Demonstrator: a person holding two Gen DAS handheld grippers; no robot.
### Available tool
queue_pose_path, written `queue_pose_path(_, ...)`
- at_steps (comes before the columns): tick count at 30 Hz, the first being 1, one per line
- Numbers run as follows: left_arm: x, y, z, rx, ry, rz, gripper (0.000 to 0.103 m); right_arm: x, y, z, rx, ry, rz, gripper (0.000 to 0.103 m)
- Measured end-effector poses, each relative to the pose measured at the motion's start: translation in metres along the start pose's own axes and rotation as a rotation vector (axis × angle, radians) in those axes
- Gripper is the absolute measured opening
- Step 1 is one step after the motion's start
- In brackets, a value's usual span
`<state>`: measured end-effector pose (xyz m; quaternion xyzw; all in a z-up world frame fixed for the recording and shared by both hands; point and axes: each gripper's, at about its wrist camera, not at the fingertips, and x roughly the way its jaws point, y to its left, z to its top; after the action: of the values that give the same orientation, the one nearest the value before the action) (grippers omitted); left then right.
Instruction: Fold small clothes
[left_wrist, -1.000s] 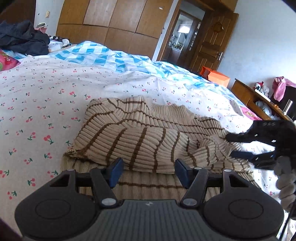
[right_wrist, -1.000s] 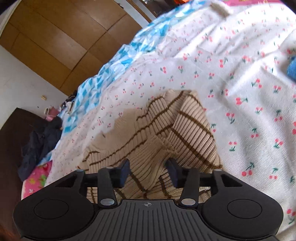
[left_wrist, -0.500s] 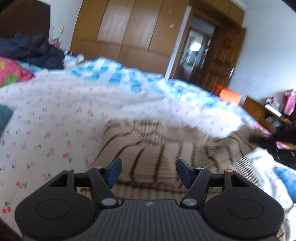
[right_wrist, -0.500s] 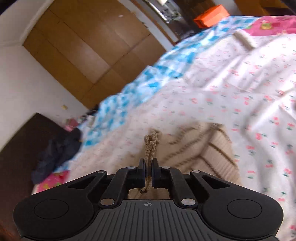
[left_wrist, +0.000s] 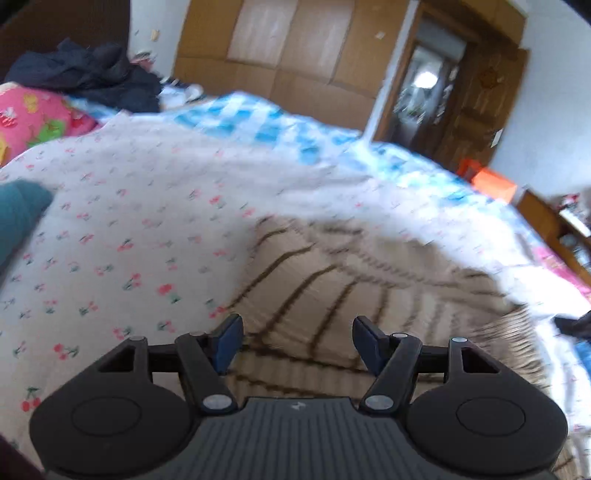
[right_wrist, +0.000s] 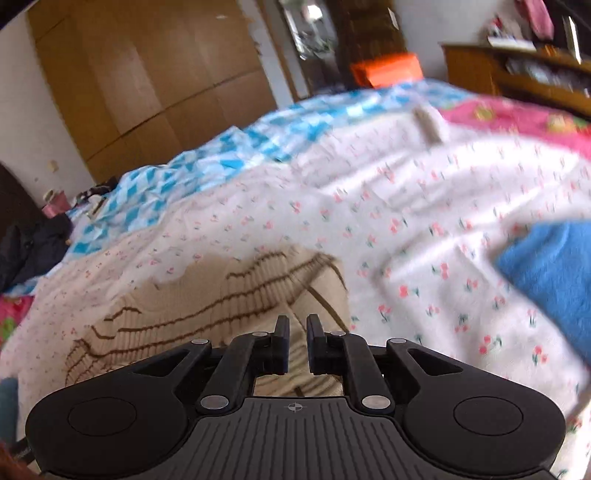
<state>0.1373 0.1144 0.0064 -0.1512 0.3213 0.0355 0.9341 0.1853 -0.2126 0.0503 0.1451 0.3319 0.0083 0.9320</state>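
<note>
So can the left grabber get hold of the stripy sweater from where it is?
Probably yes. The left gripper is open, and the striped sweater lies right under and ahead of its fingers on the cherry-print bedspread. Nothing lies between them. The picture is blurred, so contact cannot be told.

No readable text, labels, brands or numbers anywhere; both views motion-blurred.
</note>
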Motion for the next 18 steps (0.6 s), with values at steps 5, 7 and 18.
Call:
queue_pose_path(5, 0.008, 0.006, 0.0, -0.028, 0.039, 0.029, 0.069, 0.026, 0.066, 0.002, -0.175, 0.13, 0.238, 0.019)
queue_pose_path(7, 0.008, 0.005, -0.002, -0.02, 0.041, 0.034, 0.069, 0.05, 0.1, -0.002, -0.229, 0.218, 0.346, 0.025)
queue_pose_path(18, 0.008, 0.007, -0.001, -0.02, 0.033, 0.048, 0.069, 0.124, 0.187, -0.02, -0.401, 0.404, 0.466, 0.013)
